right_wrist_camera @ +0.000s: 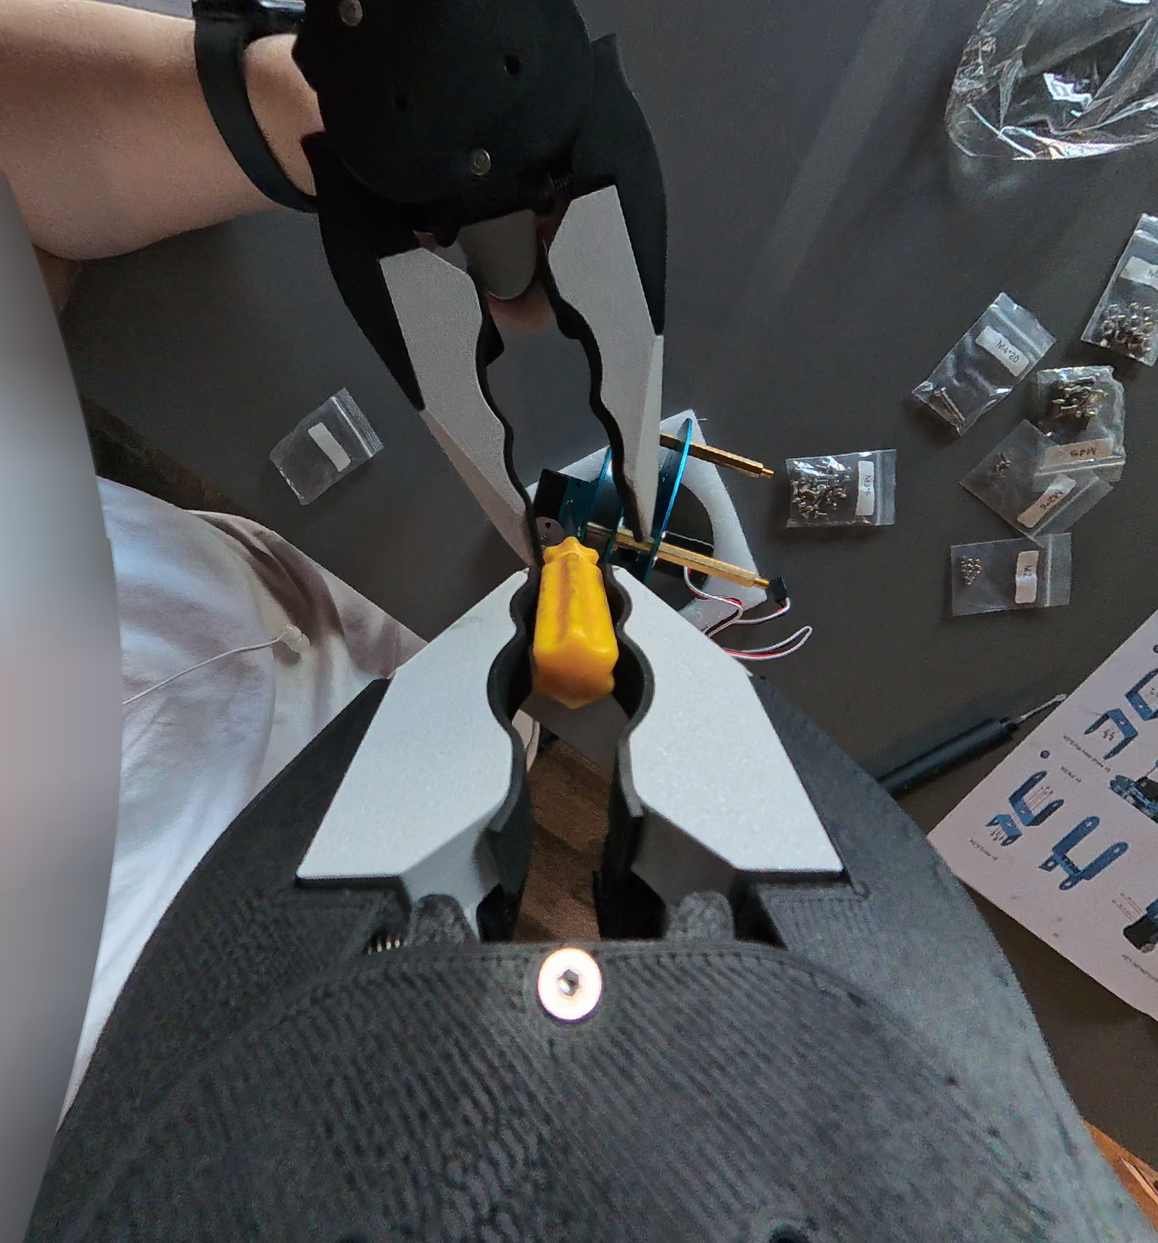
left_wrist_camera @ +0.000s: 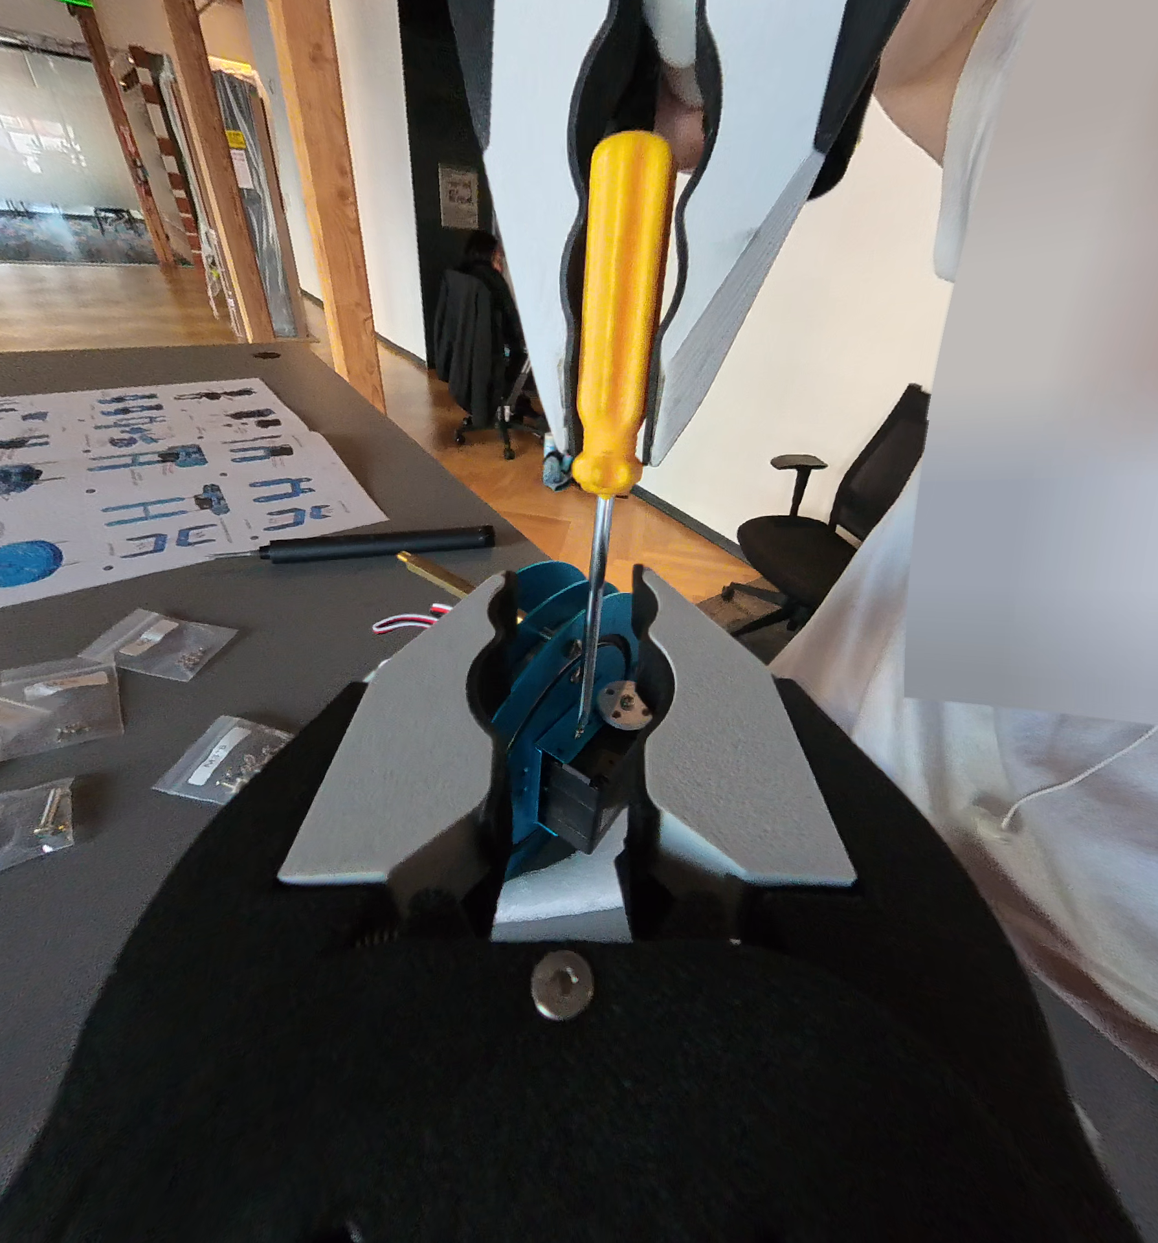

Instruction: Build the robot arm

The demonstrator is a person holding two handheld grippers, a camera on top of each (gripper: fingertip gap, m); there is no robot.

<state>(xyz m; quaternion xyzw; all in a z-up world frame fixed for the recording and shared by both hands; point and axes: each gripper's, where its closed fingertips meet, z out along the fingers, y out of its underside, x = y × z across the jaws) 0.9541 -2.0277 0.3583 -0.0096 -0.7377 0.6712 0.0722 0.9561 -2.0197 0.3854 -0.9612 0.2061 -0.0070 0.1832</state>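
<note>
The left gripper is pinching a blue metal bracket assembly with a black servo steady above the dark grey bench, while the right gripper is clamping a yellow-handled screwdriver upright, so its tip is meeting a screw beside the servo's round horn.

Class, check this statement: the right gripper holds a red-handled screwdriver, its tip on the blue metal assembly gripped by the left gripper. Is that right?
One detail is wrong: the screwdriver handle is yellow, not red, as the left wrist view shows. The right gripper does hold it, tip on the blue metal assembly in the left gripper.
</note>
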